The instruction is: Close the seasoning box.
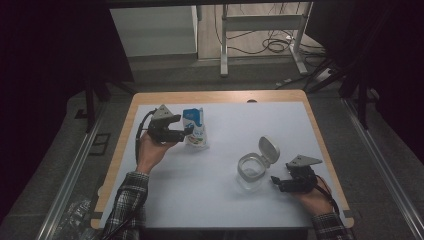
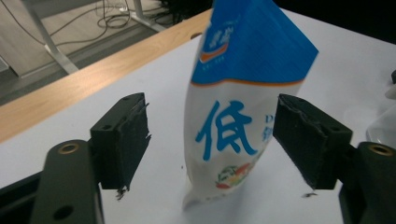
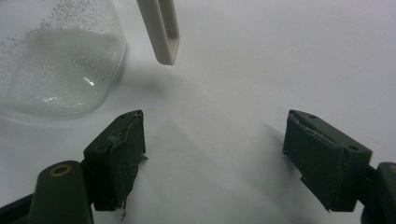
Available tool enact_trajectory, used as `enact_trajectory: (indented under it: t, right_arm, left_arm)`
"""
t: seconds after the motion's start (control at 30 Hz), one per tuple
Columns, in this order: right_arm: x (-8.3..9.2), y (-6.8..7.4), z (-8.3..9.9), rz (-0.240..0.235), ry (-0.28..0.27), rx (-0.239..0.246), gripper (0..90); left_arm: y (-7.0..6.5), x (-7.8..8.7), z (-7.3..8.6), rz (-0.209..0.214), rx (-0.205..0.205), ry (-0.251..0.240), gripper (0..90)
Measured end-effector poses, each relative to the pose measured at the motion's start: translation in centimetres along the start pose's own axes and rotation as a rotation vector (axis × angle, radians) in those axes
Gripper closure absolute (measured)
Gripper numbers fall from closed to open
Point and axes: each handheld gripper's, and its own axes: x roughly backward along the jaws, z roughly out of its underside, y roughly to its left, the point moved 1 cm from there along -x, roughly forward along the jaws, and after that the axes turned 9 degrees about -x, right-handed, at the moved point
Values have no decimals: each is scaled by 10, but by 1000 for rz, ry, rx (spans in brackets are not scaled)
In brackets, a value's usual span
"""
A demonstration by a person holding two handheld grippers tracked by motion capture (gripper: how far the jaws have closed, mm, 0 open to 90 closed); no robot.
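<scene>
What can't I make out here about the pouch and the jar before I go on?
- Pouch: top and right-hand print cut off or blurred in the left gripper view; too small in the high view.
- Jar: contents unclear, too small in the high view, cropped in the right gripper view.
- Left gripper: pad contact uncertain.

Lab or recording studio, not a home. Wooden surface [image 1: 220, 96] covered by a plain white mat [image 1: 260, 130], ringed by black curtains [image 1: 45, 75] on both sides. Metal rails [image 1: 70, 170] run along the grey carpeted floor [image 1: 200, 75] beside it. Behind: bare legs of a height-adjustable desk frame [image 1: 262, 30], loose cables [image 1: 275, 44] tangled on the floor, a power strip [image 1: 285, 81], a white cabinet [image 1: 155, 30]. Dim lighting, no household furniture.
</scene>
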Motion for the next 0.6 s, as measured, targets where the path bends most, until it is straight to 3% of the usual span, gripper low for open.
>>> enact_trajectory:
  t: [0.2, 0.37, 0.6]
  right_arm:
    - [0, 0, 0, 0, 0, 1, 209]
    - [0, 0, 0, 0, 0, 1, 208]
    - [0, 0, 0, 0, 0, 2, 207]
  left_arm:
    - [9, -6, 0, 28, 10, -28, 371]
    - [16, -11, 0, 88, 24, -56, 461]
    - [20, -15, -3, 134, 6, -63, 593]
